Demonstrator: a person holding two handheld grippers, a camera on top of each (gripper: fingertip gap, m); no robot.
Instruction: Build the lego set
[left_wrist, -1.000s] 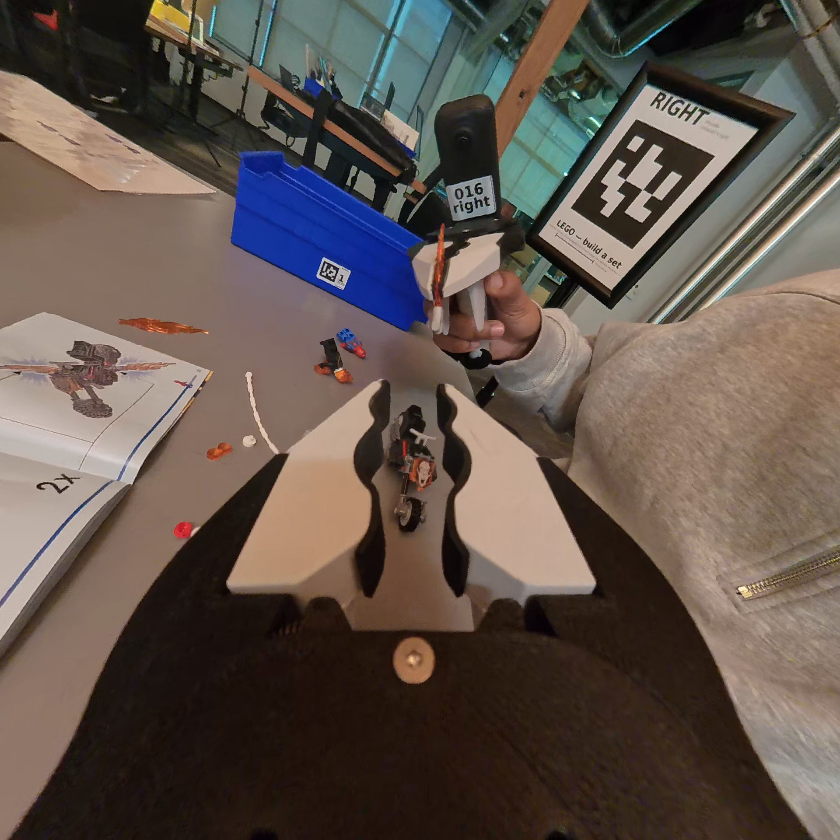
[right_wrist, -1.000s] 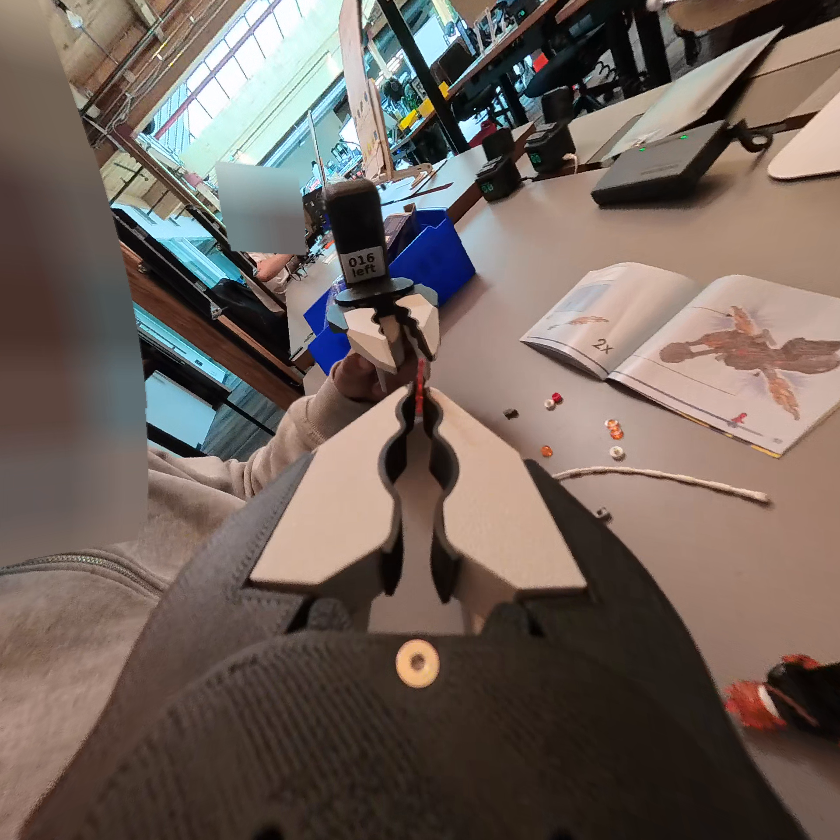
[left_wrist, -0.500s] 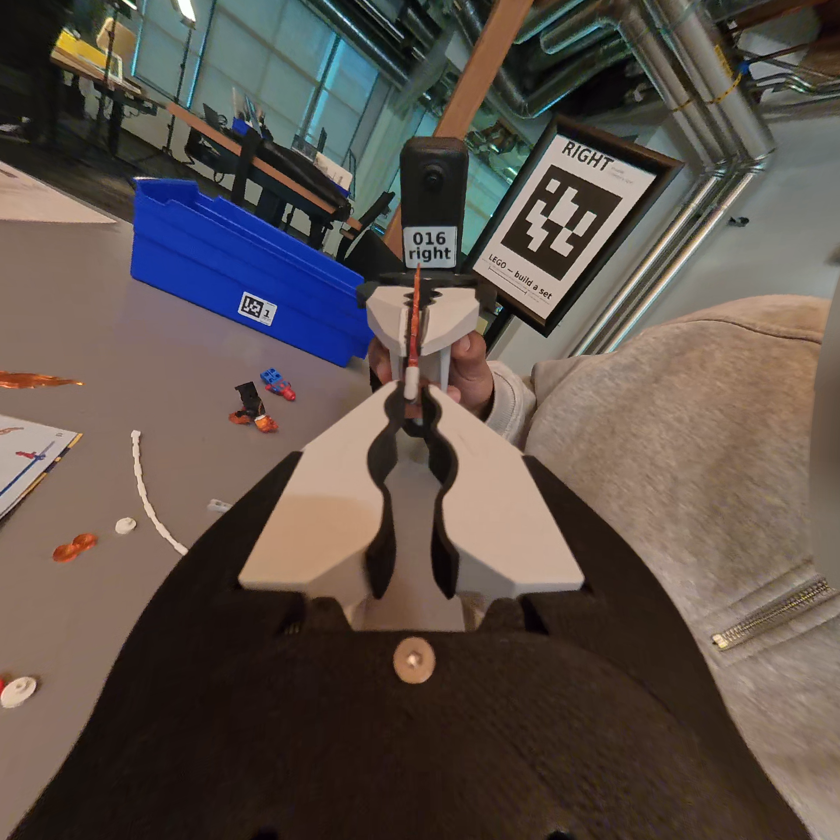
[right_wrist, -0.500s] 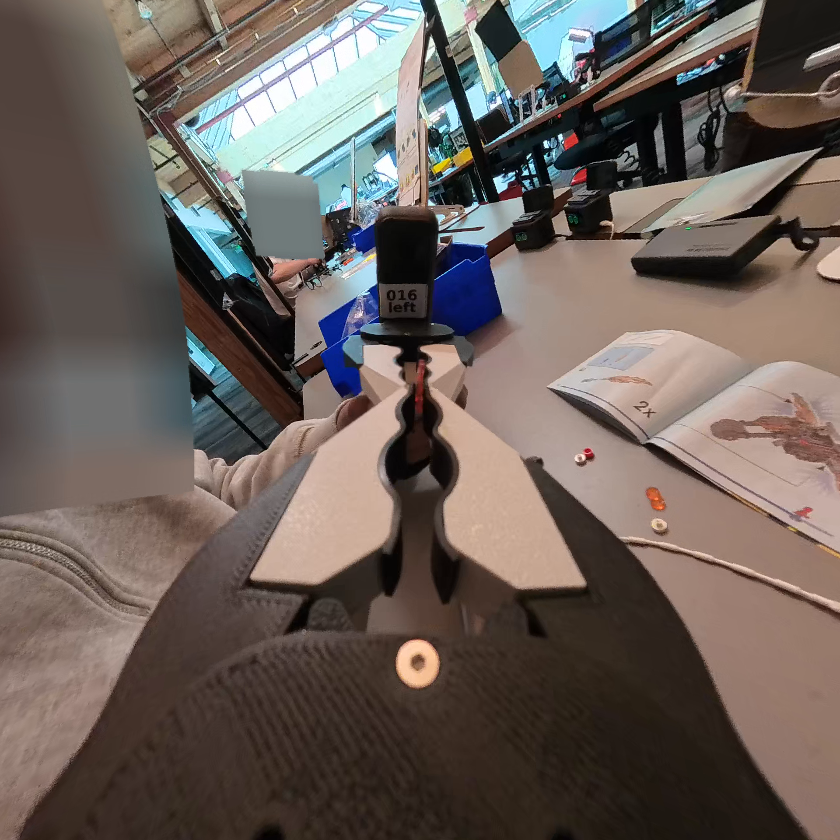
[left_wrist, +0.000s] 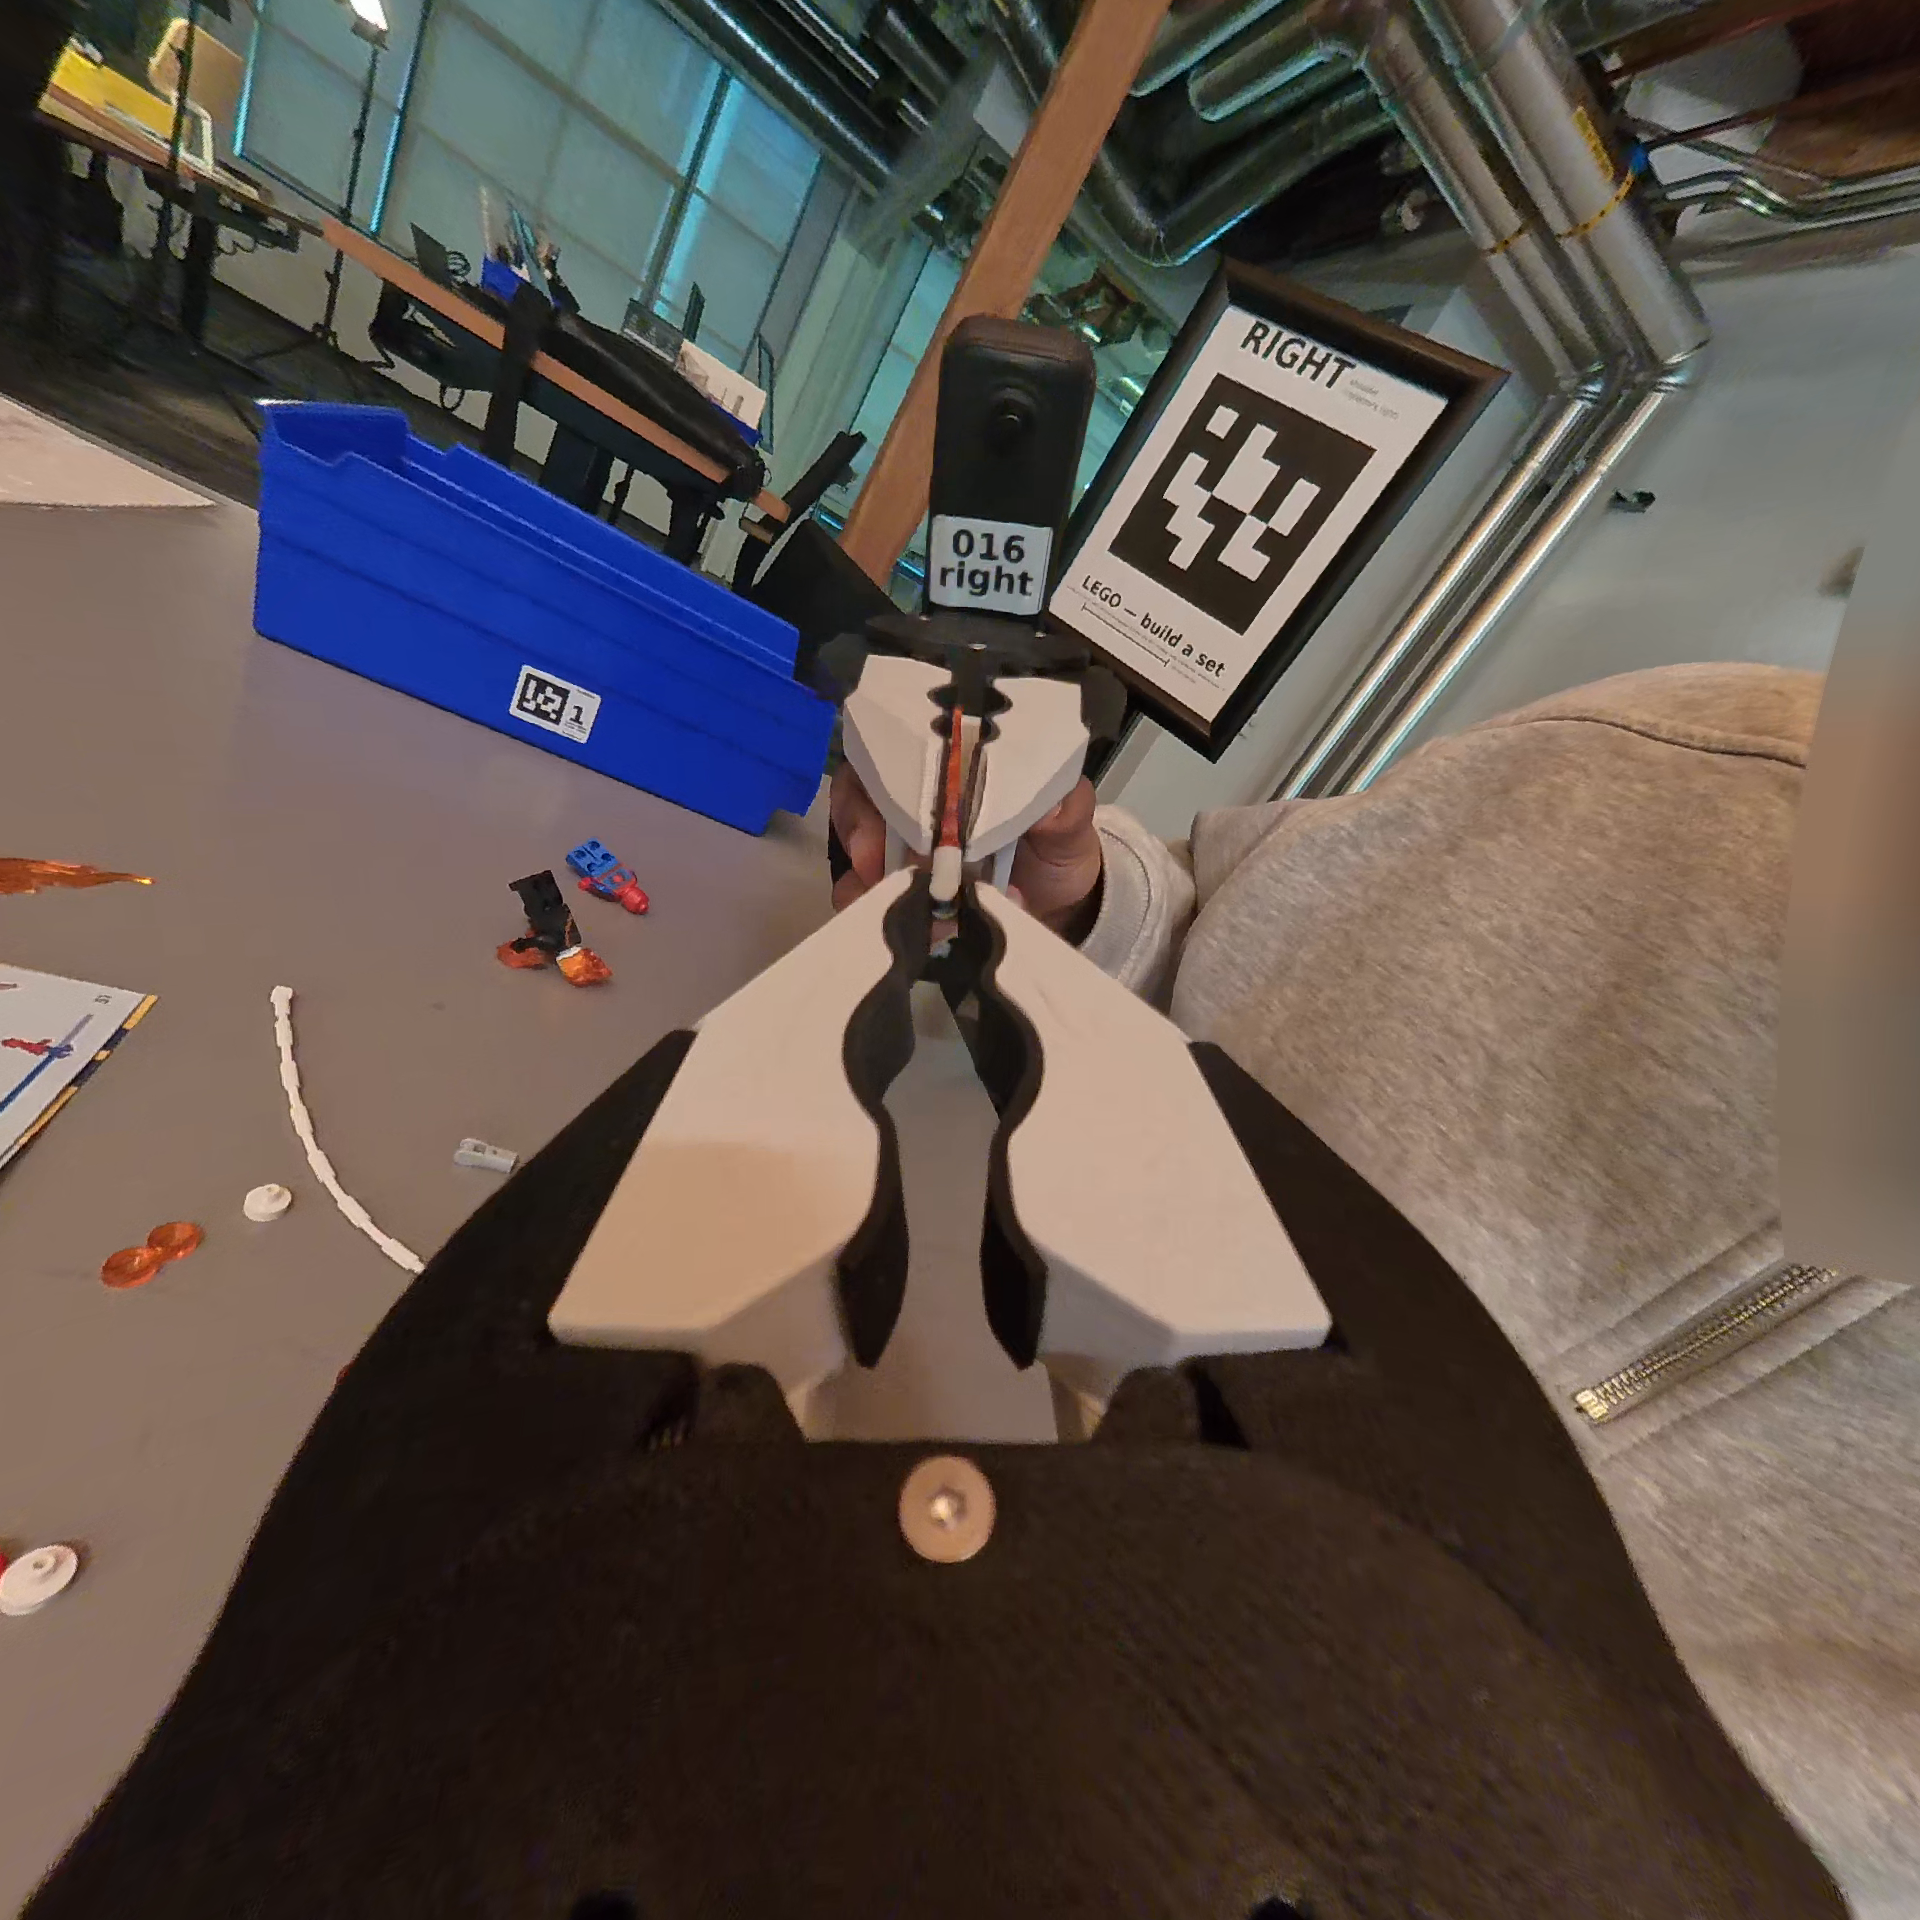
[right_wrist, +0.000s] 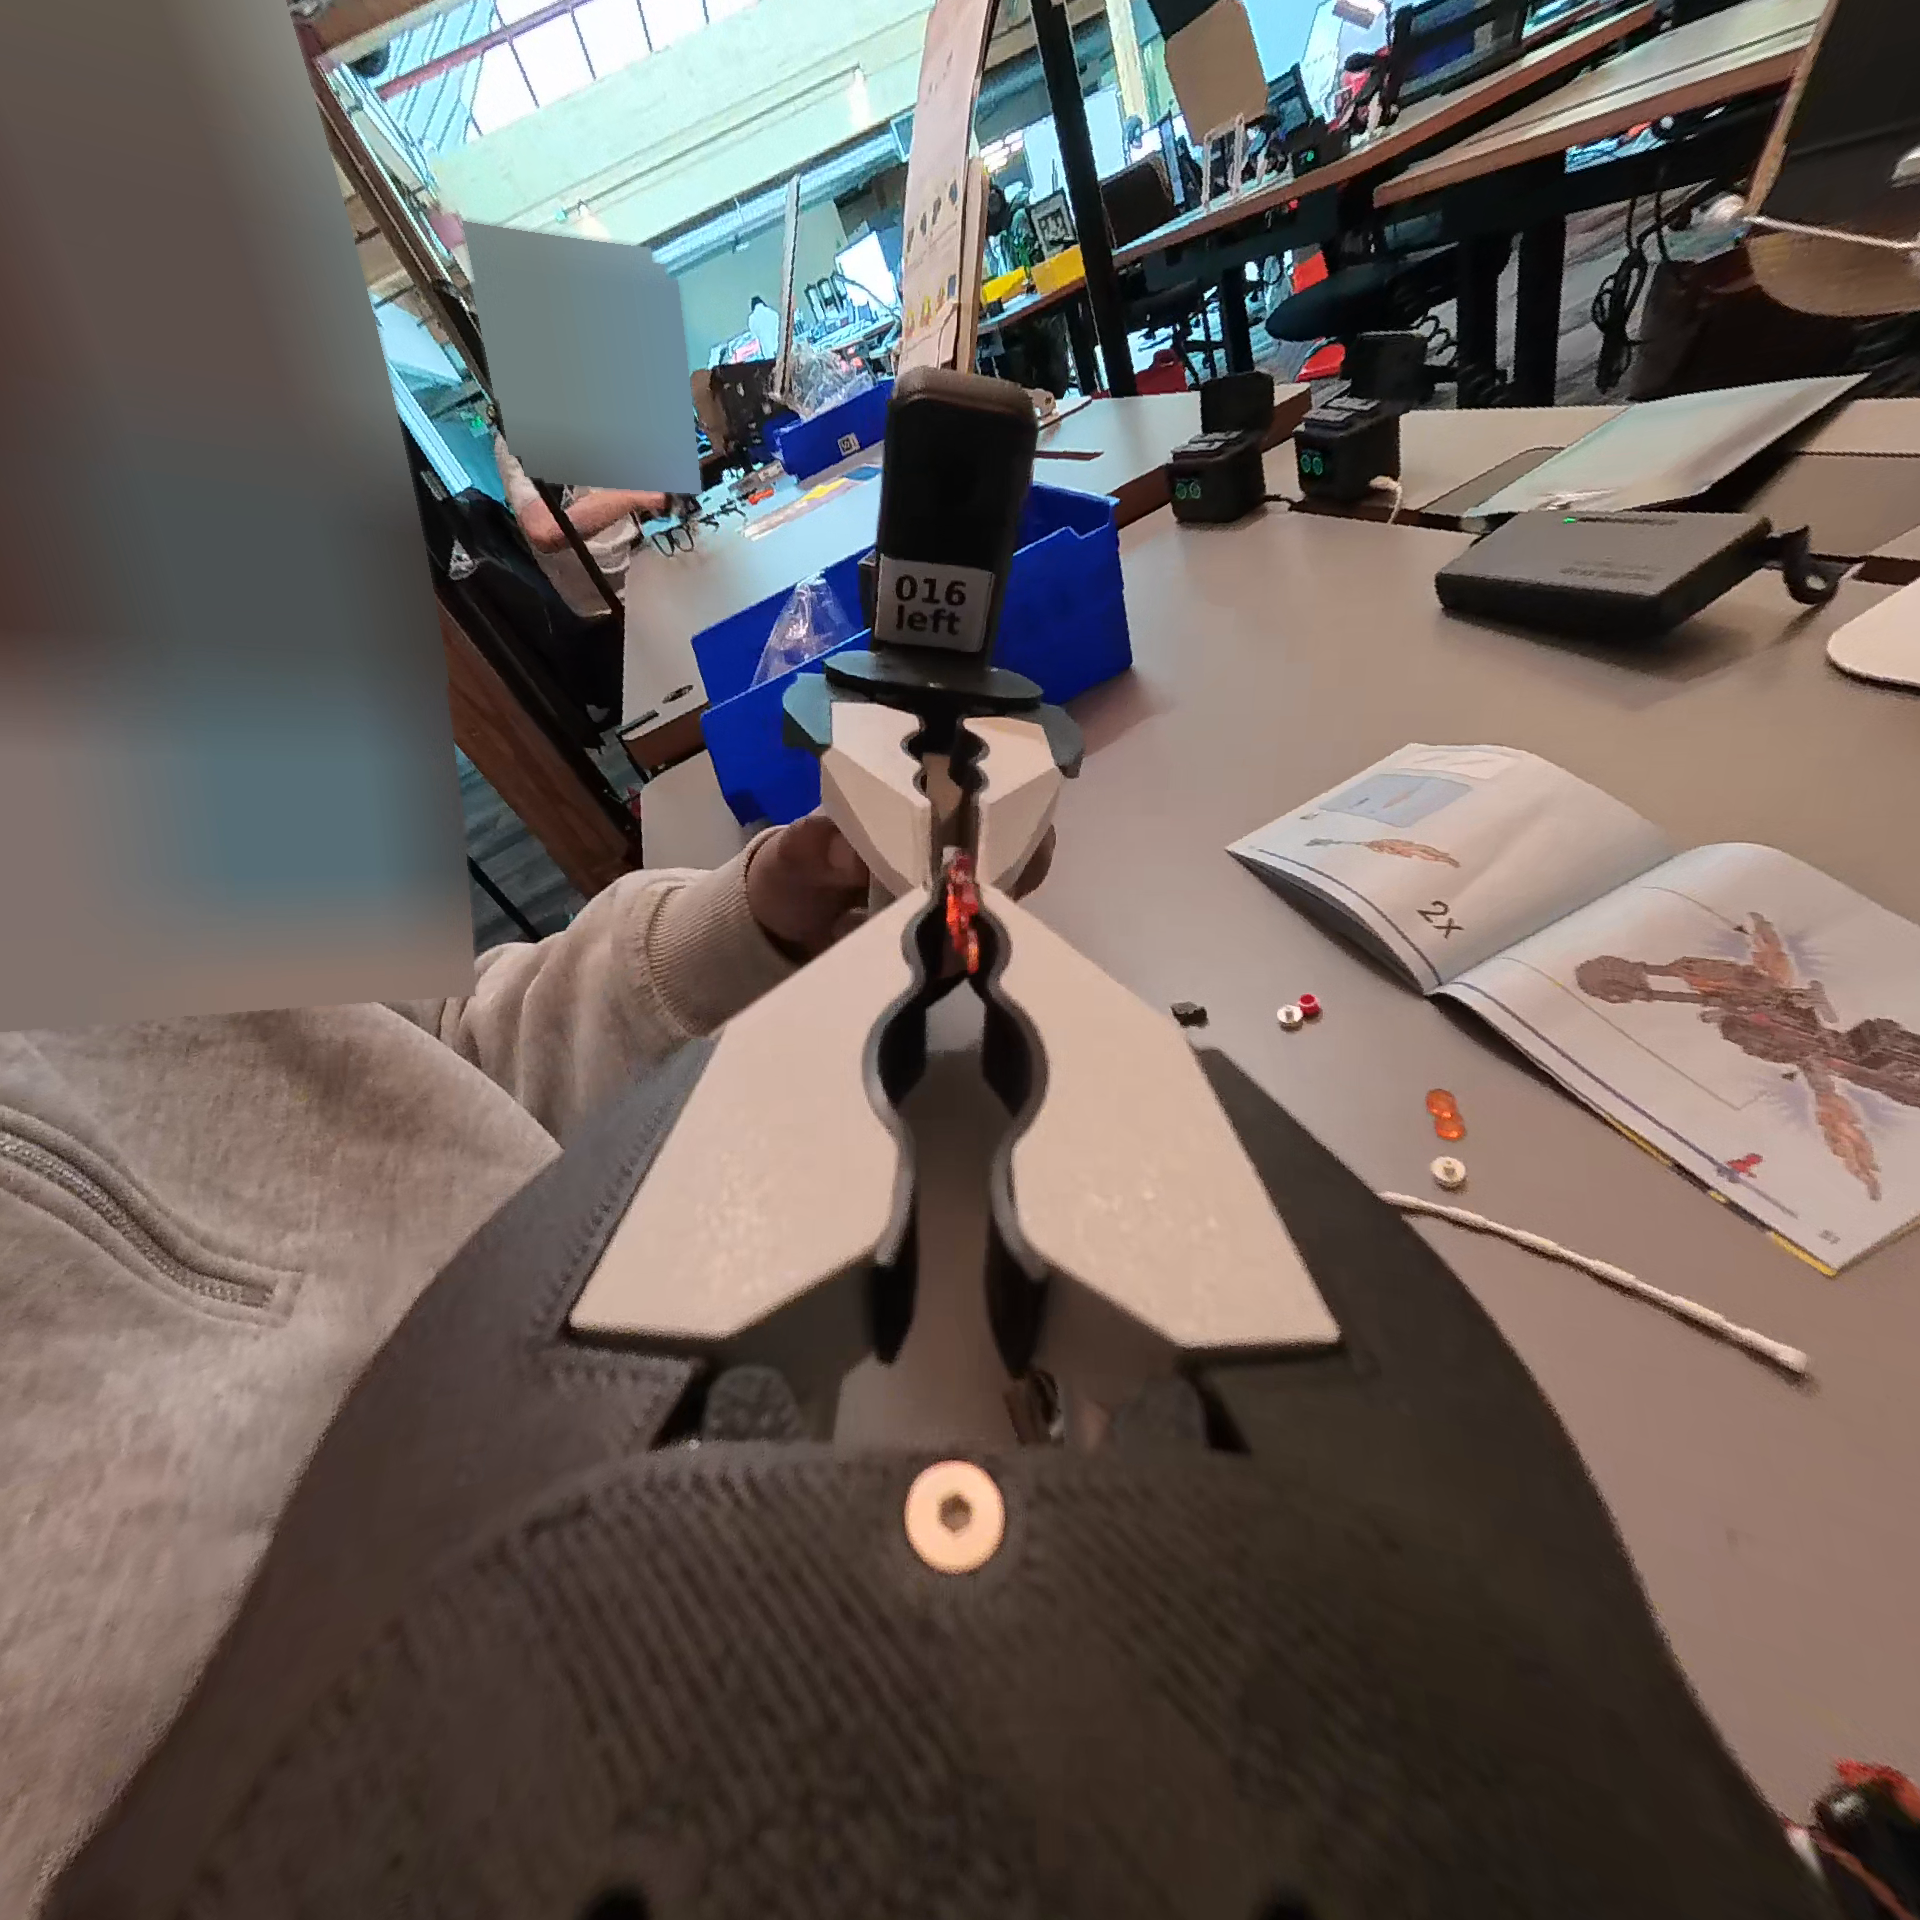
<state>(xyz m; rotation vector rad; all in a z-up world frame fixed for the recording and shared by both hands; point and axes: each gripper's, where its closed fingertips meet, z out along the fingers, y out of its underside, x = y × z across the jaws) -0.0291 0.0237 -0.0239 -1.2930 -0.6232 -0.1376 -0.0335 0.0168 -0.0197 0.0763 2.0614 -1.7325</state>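
The two hand-held grippers meet tip to tip above the grey desk (left_wrist: 343, 831). The right hand-held gripper (left_wrist: 951, 831) is clamped on a slim orange flame piece (left_wrist: 948, 795) with a white end that points at the tips of the left hand-held gripper (left_wrist: 940, 909). The left one's fingers are drawn nearly together around a small dark lego build (left_wrist: 945, 961), only partly visible between them; whether the flame piece already touches it cannot be told. In the right wrist view the flame piece (right_wrist: 961, 920) shows as an orange-red sliver at the right hand-held gripper's (right_wrist: 951, 914) tips, just before the left hand-held gripper (right_wrist: 940, 831). To the left of the left hand-held gripper, loose parts lie on the desk: a white bony strip (left_wrist: 322, 1132), two orange round studs (left_wrist: 151, 1252), a black and orange bit (left_wrist: 551, 930) and a blue and red bit (left_wrist: 608, 873). Beyond them stands a blue bin (left_wrist: 520, 613). To the right of the right hand-held gripper lies an open instruction booklet (right_wrist: 1621, 966).
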